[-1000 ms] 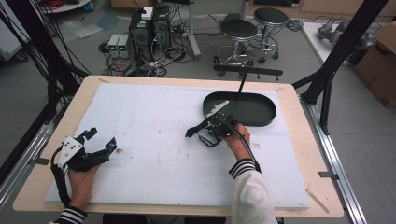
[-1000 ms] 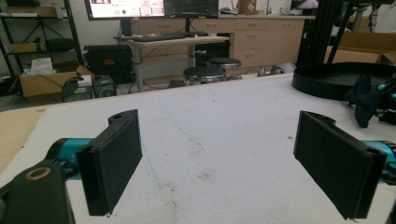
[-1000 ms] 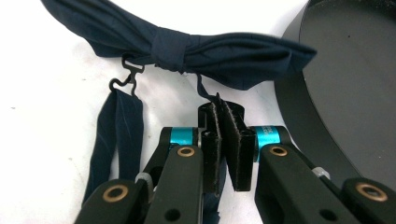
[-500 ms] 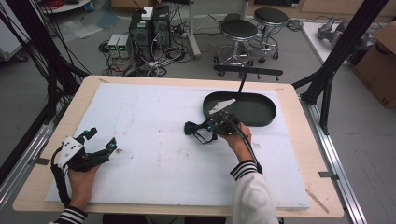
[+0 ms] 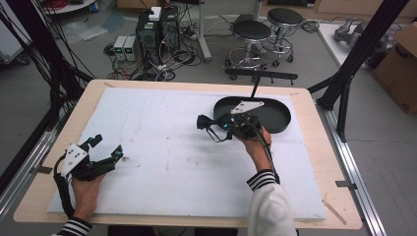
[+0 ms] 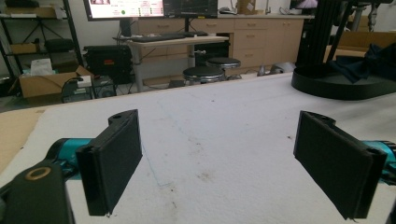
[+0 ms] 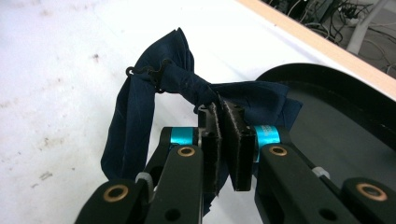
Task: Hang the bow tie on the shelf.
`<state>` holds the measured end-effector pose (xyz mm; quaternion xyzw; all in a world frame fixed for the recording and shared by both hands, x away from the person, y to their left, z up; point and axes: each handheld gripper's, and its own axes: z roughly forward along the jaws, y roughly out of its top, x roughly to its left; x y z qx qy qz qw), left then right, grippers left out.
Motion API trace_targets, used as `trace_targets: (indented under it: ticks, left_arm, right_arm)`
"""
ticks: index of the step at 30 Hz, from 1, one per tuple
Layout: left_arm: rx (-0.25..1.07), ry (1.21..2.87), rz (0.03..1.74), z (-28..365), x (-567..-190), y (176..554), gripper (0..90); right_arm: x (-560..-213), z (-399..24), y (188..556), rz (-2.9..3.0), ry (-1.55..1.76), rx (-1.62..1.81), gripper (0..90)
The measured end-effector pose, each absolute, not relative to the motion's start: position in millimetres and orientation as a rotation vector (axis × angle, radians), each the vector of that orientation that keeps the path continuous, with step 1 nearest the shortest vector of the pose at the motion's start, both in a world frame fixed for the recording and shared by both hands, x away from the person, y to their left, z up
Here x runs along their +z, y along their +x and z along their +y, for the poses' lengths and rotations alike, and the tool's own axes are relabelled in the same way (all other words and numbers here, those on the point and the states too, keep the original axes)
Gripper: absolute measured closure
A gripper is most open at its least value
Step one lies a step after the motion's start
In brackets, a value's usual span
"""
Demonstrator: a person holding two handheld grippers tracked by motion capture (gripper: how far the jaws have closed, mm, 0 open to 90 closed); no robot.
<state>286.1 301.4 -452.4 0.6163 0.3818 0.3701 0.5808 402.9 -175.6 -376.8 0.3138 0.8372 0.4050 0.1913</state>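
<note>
A dark navy bow tie (image 7: pixel 154 93) with its strap hangs from my right gripper (image 7: pixel 219 109), whose jaws are shut on the knot and one wing. In the high view the right gripper (image 5: pixel 223 123) holds the bow tie (image 5: pixel 205 123) lifted above the white mat, just left of the black oval tray (image 5: pixel 275 115). My left gripper (image 5: pixel 105 146) rests near the mat's front left, open with nothing between its wide-apart pads (image 6: pixel 116 158). From the left gripper view the tray (image 6: pixel 336 86) and the dark cloth (image 6: pixel 369 58) appear far off at the right.
A white foam mat (image 5: pixel 162 142) covers the wooden table (image 5: pixel 314 162). Black frame posts (image 5: pixel 354 59) stand at the table's right and left back corners. Stools and computer boxes sit on the floor beyond the far edge.
My right gripper has risen and shifted a little left with the bow tie, which now hangs off the mat. The left gripper has stayed where it was.
</note>
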Motion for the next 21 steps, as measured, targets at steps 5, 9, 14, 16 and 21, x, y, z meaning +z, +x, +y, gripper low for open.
trace_targets:
  ticks: [5,9,14,16,21]
  left_arm:
    - [0.867,1.443,0.89,301,-452,286,15.5]
    - [0.867,1.445,0.89,301,-452,286,15.4]
    - [0.868,1.446,0.89,301,-452,286,15.4]
    - [0.868,1.447,0.89,301,-452,286,15.4]
    - [0.87,1.444,0.89,301,-452,286,15.4]
  right_arm:
    - [-370,-186,400,2.298,0.901,1.161,85.2]
    - [-364,-194,396,2.235,0.902,1.187,85.2]
    - [-355,-203,392,2.142,0.902,1.218,85.3]
    - [-353,-206,390,2.112,0.903,1.221,85.2]
    - [-349,-213,388,2.069,0.901,1.229,85.1]
